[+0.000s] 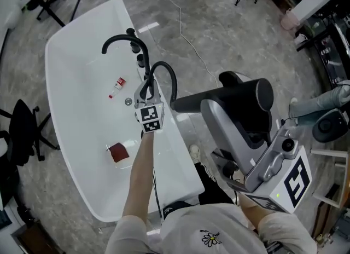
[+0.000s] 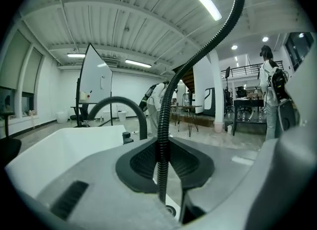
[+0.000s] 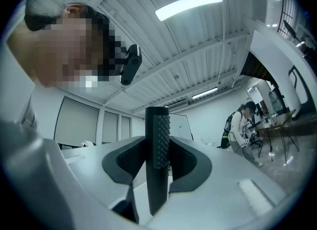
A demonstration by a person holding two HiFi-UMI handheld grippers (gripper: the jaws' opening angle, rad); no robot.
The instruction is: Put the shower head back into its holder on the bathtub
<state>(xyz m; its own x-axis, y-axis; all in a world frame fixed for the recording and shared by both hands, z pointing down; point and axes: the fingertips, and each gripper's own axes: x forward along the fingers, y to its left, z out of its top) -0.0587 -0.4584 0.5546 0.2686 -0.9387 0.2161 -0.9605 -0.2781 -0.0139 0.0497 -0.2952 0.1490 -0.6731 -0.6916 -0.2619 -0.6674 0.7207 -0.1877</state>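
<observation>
Left gripper [image 2: 163, 160], fingers [image 2: 141, 160] closed narrowly on ribbed hose [image 2: 198, 55] above bathtub [image 1: 76, 83] rim, 10 o'clock; right gripper [image 3: 157, 160], fingers clamped on shower head [image 3: 157, 140], 3 o'clock, clear of tub.

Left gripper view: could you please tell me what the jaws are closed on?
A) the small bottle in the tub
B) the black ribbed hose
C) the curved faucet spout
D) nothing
B: the black ribbed hose runs up between the pads of the left gripper, which pinch it on both sides.
</observation>
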